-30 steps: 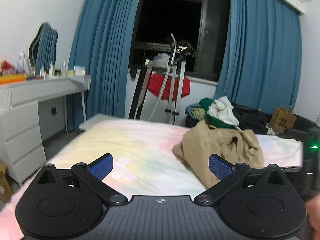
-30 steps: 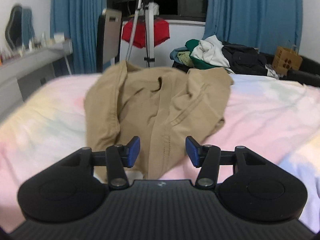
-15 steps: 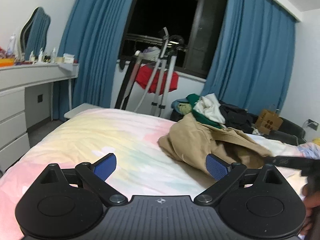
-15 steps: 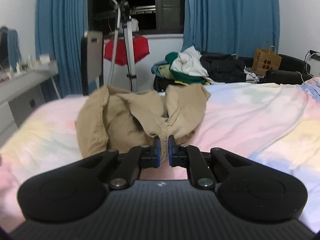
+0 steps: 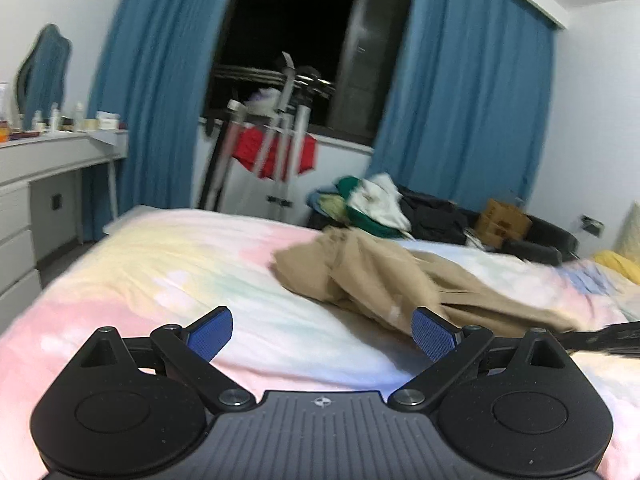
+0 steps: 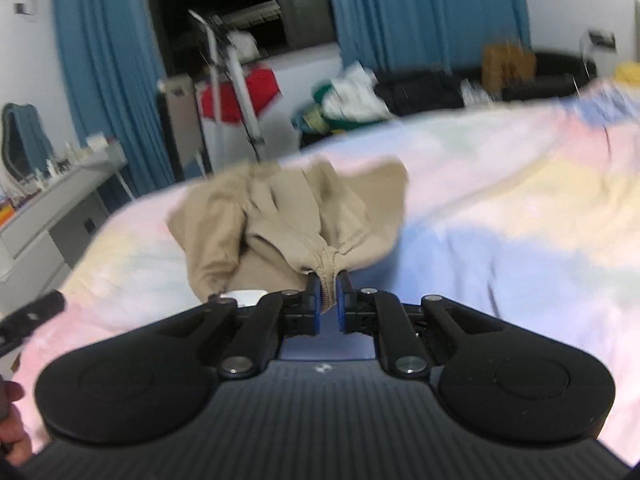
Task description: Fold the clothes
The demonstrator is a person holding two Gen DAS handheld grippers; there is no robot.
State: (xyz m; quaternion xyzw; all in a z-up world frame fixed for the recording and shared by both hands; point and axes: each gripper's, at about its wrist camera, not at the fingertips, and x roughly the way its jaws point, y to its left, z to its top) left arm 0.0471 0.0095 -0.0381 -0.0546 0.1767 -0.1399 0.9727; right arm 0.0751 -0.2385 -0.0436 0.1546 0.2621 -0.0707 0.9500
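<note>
A tan garment (image 5: 372, 276) lies crumpled on the pastel bed (image 5: 168, 280), stretched out toward the right. My right gripper (image 6: 327, 300) is shut on the garment's gathered elastic edge (image 6: 324, 260) and holds it pulled taut. The rest of the tan garment (image 6: 256, 220) trails behind on the bed. My left gripper (image 5: 322, 332) is open and empty, just short of the garment's near edge. A blurred dark part of the right gripper (image 5: 608, 338) shows at the right of the left wrist view.
A pile of clothes (image 5: 372, 208) sits beyond the bed's far edge. A tripod (image 5: 280, 140) with red cloth stands by the window. A white dresser (image 5: 40, 184) is at the left. A paper bag (image 5: 504, 220) rests on a dark seat.
My right gripper closed on the garment's edge and has pulled it back and to the right, stretching the cloth. My left gripper stayed open and swung its view leftward.
</note>
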